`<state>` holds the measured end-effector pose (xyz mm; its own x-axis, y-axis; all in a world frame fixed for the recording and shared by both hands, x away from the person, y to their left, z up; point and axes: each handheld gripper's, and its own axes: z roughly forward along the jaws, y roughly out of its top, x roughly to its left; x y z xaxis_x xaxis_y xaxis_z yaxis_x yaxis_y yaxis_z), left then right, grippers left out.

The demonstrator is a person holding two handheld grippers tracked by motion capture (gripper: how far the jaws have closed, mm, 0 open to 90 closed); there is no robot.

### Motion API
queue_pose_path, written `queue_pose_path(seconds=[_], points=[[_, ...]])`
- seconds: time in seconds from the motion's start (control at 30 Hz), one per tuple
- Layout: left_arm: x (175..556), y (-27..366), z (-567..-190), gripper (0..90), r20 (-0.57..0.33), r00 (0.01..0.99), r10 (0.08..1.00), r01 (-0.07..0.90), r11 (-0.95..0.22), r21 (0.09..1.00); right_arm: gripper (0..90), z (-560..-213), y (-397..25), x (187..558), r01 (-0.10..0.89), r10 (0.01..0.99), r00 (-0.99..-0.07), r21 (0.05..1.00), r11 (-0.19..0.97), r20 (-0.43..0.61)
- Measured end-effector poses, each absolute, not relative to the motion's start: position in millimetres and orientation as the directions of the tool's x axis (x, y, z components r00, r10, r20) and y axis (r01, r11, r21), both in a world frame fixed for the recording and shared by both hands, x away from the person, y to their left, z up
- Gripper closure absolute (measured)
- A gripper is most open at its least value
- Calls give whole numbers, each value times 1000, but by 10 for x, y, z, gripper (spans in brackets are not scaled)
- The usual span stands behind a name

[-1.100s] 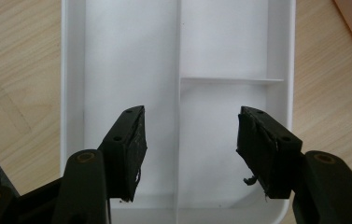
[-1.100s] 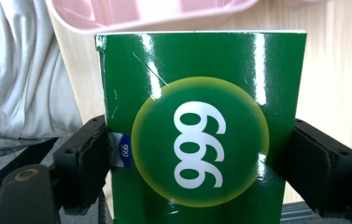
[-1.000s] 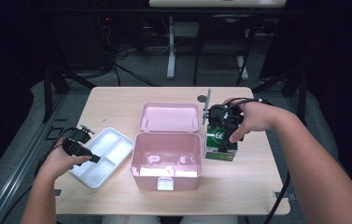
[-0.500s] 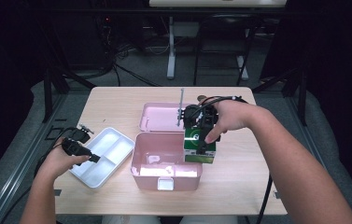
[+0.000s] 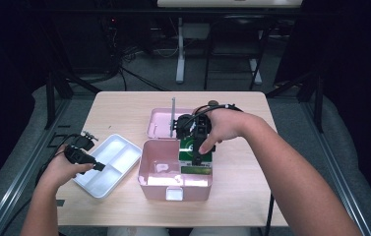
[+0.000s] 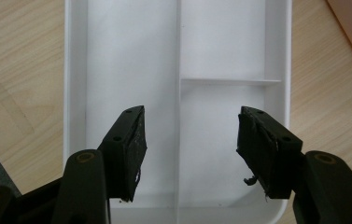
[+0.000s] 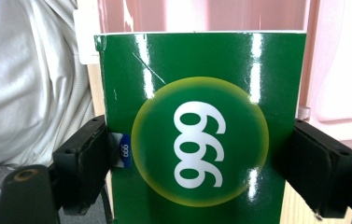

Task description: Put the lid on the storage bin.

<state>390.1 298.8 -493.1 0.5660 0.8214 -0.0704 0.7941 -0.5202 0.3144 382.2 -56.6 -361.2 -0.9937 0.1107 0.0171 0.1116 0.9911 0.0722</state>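
My right gripper (image 5: 196, 147) is shut on a green box (image 7: 197, 126) printed with "999" in a yellow circle; its jaws press the box's two sides. In the high view the green box (image 5: 193, 156) hangs over the right part of the open pink case (image 5: 149, 167), partly inside it. My left gripper (image 5: 97, 166) stands open over the white divided tray (image 5: 119, 157), and in the left gripper view its fingers (image 6: 129, 144) hover above the tray (image 6: 131, 60) with nothing between them.
The pink case's lid (image 5: 161, 123) lies open behind it on the wooden table (image 5: 114, 108). A small white object (image 5: 161, 168) rests inside the case at its left. Table edges drop off to dark floor and frame rails all around.
My right gripper has carried the green box leftward from the table's right side to over the pink case and lowered it into it. The left gripper has stayed over the tray.
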Motion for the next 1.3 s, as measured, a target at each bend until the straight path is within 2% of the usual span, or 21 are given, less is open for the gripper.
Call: queue_pose_path(seconds=[0.23,0.77,1.0,1.3], points=[[3904,2997,-4921,420,-70,566,821,794,-520,315,157,-3745,-547,3870,114,113,-993,77,991,14],[3910,2988,-4933,420,-71,569,820,793,-523,312,156,-4325,-576,3900,104,101,-994,82,991,36],[3912,2986,-4942,420,-71,569,820,793,-523,311,155,-4448,-590,3917,104,103,-995,100,990,13],[3913,2991,-4940,421,-71,568,820,794,-524,308,152,-4584,-573,3931,107,106,-994,74,992,12]])
